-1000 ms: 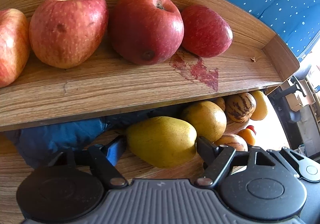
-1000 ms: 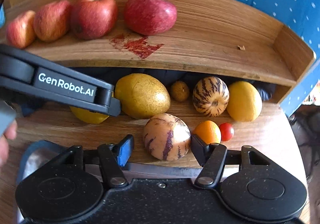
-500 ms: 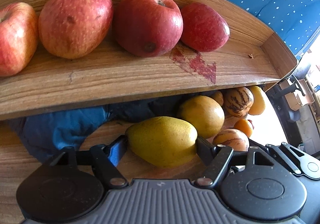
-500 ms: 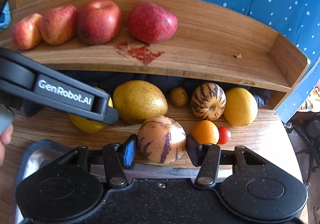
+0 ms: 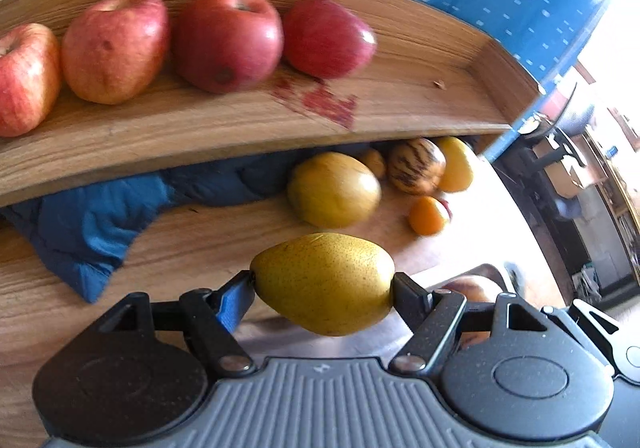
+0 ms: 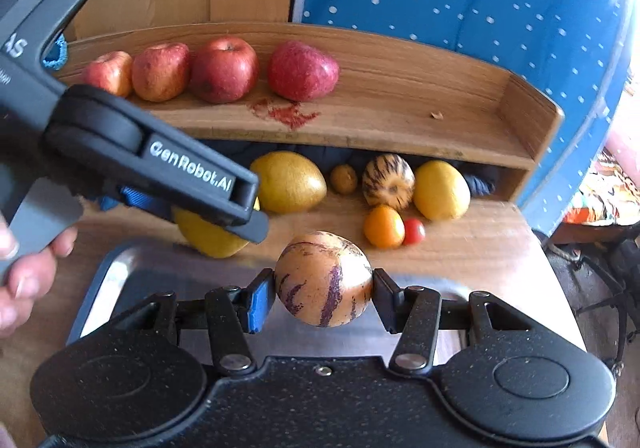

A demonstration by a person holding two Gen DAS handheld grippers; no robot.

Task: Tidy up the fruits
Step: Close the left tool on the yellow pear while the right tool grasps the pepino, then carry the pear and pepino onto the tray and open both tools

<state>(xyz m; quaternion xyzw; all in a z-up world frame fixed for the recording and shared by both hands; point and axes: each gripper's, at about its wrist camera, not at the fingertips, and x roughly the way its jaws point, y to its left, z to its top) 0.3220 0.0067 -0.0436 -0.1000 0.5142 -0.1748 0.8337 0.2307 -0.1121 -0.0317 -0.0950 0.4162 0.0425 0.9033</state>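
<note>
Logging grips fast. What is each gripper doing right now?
Left gripper: shut on the pear.
Right gripper: shut on the striped melon.

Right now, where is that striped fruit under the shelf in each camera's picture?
Left wrist: striped fruit right of centre, under the shelf, beside a yellow fruit.
Right wrist: striped fruit just right of centre, under the shelf.
Shared landmark: the red stain on the shelf.
</note>
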